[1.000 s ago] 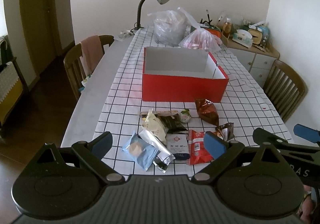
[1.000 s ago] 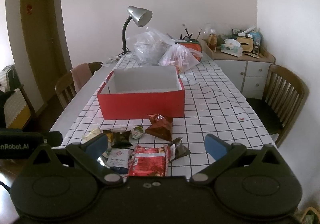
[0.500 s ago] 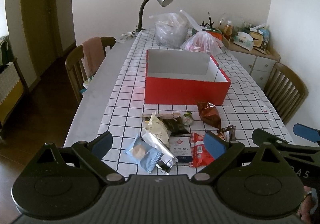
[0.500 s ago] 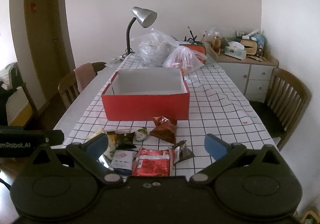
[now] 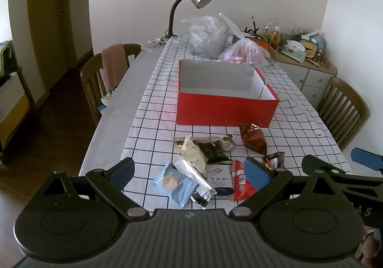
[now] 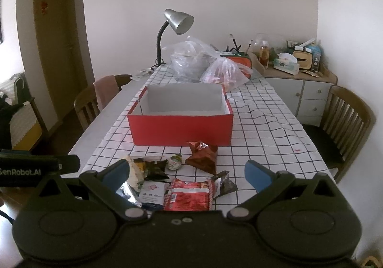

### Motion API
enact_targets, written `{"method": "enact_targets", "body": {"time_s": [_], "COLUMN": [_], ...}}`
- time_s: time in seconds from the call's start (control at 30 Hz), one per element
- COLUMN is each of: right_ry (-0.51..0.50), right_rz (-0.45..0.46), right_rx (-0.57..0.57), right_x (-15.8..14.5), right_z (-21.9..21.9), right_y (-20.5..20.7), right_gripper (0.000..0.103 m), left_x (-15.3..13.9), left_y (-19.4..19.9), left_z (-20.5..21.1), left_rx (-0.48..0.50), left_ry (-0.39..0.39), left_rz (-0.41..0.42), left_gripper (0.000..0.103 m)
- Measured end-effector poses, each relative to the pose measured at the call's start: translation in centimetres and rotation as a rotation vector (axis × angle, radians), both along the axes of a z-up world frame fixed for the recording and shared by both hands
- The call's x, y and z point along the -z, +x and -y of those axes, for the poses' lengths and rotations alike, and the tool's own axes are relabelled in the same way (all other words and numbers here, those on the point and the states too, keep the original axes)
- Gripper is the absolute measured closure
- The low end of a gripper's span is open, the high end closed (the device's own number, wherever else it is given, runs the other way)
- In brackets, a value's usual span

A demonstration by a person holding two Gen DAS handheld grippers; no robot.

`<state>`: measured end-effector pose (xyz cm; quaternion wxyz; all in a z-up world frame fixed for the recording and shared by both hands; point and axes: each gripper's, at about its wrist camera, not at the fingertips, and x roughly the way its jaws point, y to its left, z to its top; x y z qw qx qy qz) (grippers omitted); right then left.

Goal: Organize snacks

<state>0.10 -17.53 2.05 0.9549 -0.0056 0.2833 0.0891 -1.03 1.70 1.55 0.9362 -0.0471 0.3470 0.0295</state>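
Observation:
An open red box (image 5: 225, 106) (image 6: 180, 128) with a white, bare inside stands mid-table on the checked cloth. In front of it lies a loose heap of snacks: a blue biscuit packet (image 5: 176, 183), a silver wrapper (image 5: 195, 175), a red packet (image 5: 239, 183) (image 6: 189, 195), a brown foil bag (image 5: 253, 139) (image 6: 203, 156), a dark packet (image 6: 154, 167) and a small round cup (image 6: 175, 161). My left gripper (image 5: 189, 171) hangs open above the heap's near side. My right gripper (image 6: 186, 172) is open too, over the red packet. Neither holds anything.
Two clear plastic bags (image 6: 191, 60) (image 6: 223, 74) and a silver desk lamp (image 6: 178, 21) stand behind the box. Wooden chairs (image 5: 105, 76) (image 6: 344, 122) flank the table. A cluttered sideboard (image 6: 296, 71) sits at the back right. The right gripper's finger (image 5: 366, 161) shows at the left view's right edge.
Both views have tilted up a little, so the box and snacks sit lower in frame. Both grippers stay open and nothing on the table has moved.

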Motion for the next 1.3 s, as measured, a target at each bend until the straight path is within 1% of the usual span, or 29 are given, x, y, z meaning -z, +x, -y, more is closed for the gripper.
{"method": "enact_targets", "body": {"time_s": [0.57, 0.77, 0.87, 1.03, 1.1, 1.13, 1.23, 1.3], "right_ry": [0.005, -0.002, -0.013, -0.036, -0.048, -0.052, -0.092, -0.125], "right_rz": [0.009, 0.002, -0.009, -0.049, -0.071, -0.087, -0.131, -0.151], "right_rx": [-0.007, -0.029, -0.05, -0.14, -0.187, -0.221, -0.324, -0.391], "right_x": [-0.1, 0.1, 0.5, 2.2, 3.2, 3.7, 5.5, 6.5], "right_z": [-0.2, 0.2, 0.6, 1.2, 1.3, 1.4, 1.1, 0.9], "right_y": [-0.4, -0.1, 0.6, 2.5, 3.3, 3.8, 5.1, 5.8], "right_gripper": [0.0, 0.0, 0.0, 0.0, 0.0, 0.0, 0.001, 0.001], "left_x": [-0.1, 0.0, 0.4, 1.8, 2.6, 3.2, 4.5, 5.5], "left_y": [-0.3, 0.0, 0.7, 2.4, 3.0, 3.5, 4.5, 5.2], "left_z": [-0.4, -0.2, -0.2, -0.8, -0.9, -0.9, -1.3, -1.4], "left_rx": [-0.001, 0.01, 0.008, -0.025, -0.051, -0.051, -0.033, -0.021], "left_ry": [0.003, -0.012, -0.02, -0.036, -0.011, -0.006, -0.034, -0.04], "left_rz": [0.007, 0.012, 0.001, -0.03, -0.049, -0.069, -0.114, -0.14], "left_gripper": [0.005, 0.005, 0.005, 0.005, 0.005, 0.005, 0.005, 0.005]}}
